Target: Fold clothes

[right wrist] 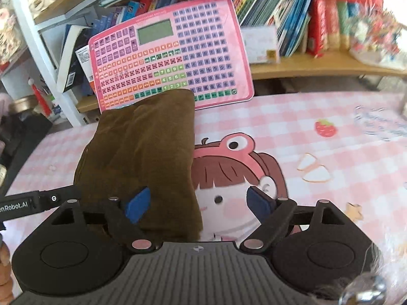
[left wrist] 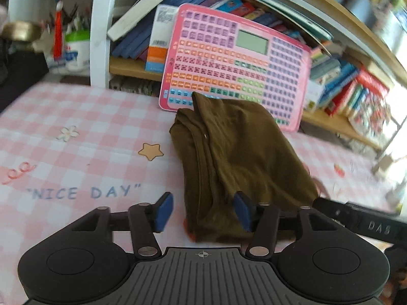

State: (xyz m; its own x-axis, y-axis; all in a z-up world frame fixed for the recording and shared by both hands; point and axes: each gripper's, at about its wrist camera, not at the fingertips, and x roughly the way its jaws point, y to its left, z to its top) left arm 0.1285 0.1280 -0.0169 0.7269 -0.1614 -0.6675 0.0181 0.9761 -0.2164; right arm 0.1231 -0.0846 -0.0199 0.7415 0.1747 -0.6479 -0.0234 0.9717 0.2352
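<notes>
The garment (left wrist: 236,162) is a dark olive-brown cloth, plain and without print, folded into a compact, roughly rectangular bundle several layers thick. It lies flat on the pink checked tablecloth (left wrist: 76,132), its long axis running from near to far. Along its left side the stacked edges of the layers show as parallel ridges, and the far left corner pokes up in a small peak. In the right wrist view the garment (right wrist: 142,152) has a smooth, slightly rumpled top, a straight right edge and a squared far end.
</notes>
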